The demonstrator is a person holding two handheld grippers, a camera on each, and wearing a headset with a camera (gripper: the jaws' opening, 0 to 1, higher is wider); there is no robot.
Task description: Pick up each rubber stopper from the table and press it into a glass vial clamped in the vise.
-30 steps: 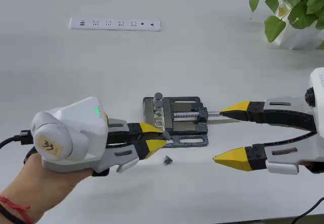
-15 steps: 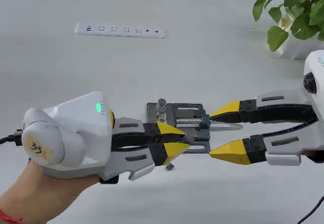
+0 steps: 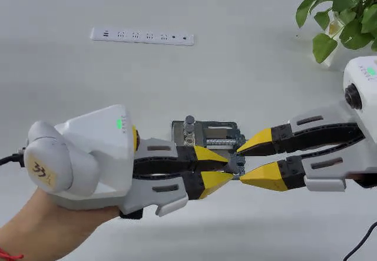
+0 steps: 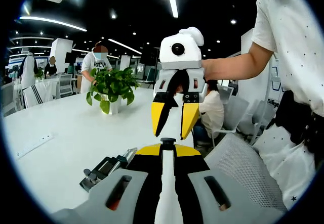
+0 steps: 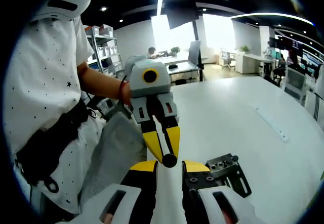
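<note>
My left gripper [image 3: 230,170] hovers over the table in front of the vise [image 3: 219,132], shut on a small dark rubber stopper [image 5: 168,160] at its yellow tips. Its own view shows the stopper [image 4: 167,141] just past the shut jaws. My right gripper [image 3: 240,165] faces it tip to tip from the right, open with a narrow gap and holding nothing. The black vise clamps a row of glass vials [image 3: 189,135]; the far one carries a grey stopper [image 3: 189,119]. The left jaws cover the vise's near edge.
A white power strip [image 3: 141,36] lies at the back of the table. A potted plant [image 3: 346,15] stands at the back right. A person's hand [image 3: 41,231] holds the left gripper at the lower left. People sit at far desks in the left gripper view.
The left gripper has lifted off the table and moved right with the stopper. The right gripper has come left to meet it, and its jaws have narrowed. The loose stopper on the table is now covered.
</note>
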